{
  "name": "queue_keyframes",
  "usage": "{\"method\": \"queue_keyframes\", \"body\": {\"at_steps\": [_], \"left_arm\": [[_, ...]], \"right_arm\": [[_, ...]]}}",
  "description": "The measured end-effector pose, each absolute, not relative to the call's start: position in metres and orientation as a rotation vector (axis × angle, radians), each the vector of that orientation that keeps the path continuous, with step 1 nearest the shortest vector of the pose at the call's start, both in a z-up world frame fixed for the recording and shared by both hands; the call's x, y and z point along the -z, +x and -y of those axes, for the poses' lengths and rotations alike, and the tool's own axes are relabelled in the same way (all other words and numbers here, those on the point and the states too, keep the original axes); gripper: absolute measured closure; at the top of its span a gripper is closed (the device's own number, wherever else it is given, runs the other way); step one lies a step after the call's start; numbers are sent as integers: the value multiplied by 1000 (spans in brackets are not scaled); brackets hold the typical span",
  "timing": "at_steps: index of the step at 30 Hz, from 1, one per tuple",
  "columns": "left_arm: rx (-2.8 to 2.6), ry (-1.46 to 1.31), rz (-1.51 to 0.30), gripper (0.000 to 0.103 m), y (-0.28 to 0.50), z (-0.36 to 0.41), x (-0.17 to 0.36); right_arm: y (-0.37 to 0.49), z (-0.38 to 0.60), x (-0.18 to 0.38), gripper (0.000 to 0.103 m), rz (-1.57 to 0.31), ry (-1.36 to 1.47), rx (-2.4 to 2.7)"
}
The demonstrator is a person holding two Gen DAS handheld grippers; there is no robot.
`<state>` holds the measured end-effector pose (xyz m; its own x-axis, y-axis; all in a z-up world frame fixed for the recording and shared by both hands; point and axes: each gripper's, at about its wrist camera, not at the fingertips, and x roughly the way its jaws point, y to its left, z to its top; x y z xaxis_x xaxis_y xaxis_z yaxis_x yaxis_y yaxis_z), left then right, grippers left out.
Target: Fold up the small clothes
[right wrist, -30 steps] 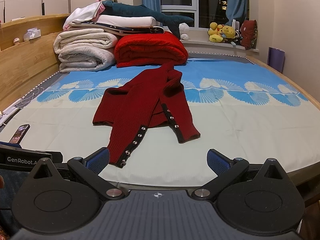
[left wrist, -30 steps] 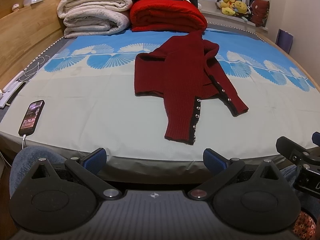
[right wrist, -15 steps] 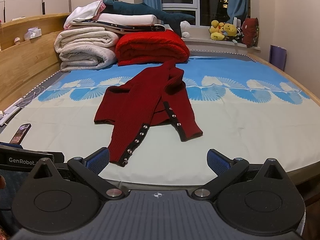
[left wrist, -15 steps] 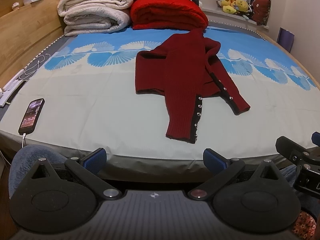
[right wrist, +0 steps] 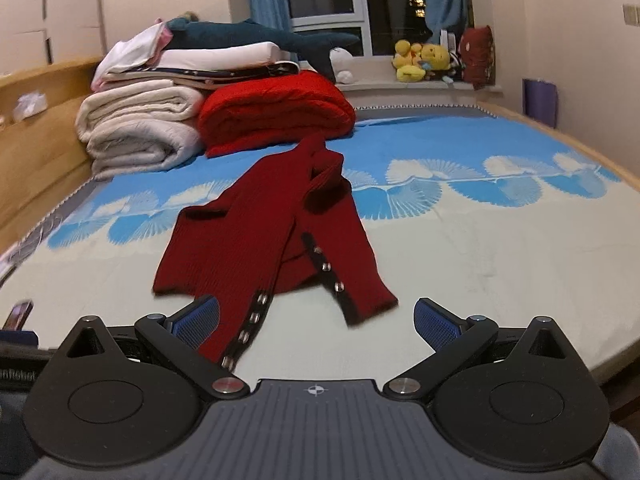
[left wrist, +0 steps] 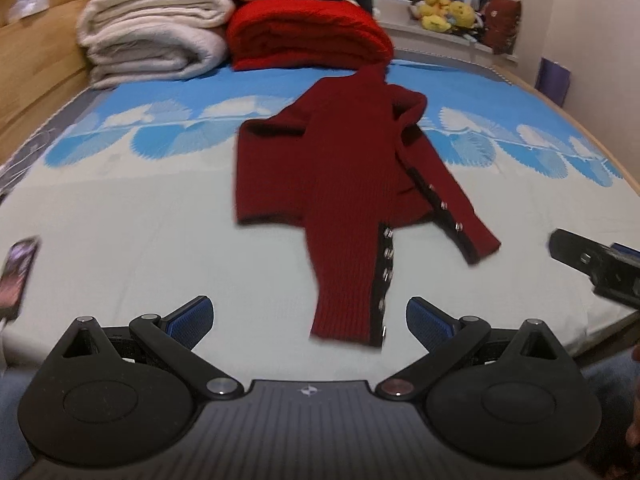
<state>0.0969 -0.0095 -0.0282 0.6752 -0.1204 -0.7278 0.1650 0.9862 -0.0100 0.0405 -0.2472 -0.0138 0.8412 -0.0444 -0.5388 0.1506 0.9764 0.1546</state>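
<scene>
A small dark red knitted cardigan (left wrist: 344, 184) with black snap-button bands lies crumpled on the bed, its two front panels spread toward me. My left gripper (left wrist: 310, 318) is open, its blue pads level with the hem of the nearer panel. My right gripper (right wrist: 316, 318) is open too, just short of the cardigan (right wrist: 256, 240); its left pad (right wrist: 198, 320) overlaps the buttoned edge in view. The right gripper's body (left wrist: 596, 258) shows at the right edge of the left wrist view. Neither holds anything.
The bed sheet (left wrist: 120, 240) is pale with a blue fan pattern. Folded cream blankets (left wrist: 156, 36) and a red blanket (left wrist: 308, 34) are stacked at the far end. A phone (left wrist: 18, 272) lies at the left edge. Plush toys (right wrist: 420, 60) sit on the windowsill. A wooden headboard (right wrist: 36, 136) runs along the left.
Both grippers have moved forward over the bed's edge toward the cardigan, which now looks larger and closer. The cardigan itself has not moved.
</scene>
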Motion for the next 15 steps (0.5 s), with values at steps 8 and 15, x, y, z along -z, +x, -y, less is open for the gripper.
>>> {"method": "queue_keyframes", "body": {"at_steps": [8,15], "left_arm": [[408,152,-1025,1,210,71,110],[423,323,-1041,79,258,97,142]], "right_arm": [[205,288,66,1,-797,261,96],[298,297,135,61,-1074,143,-3]]}}
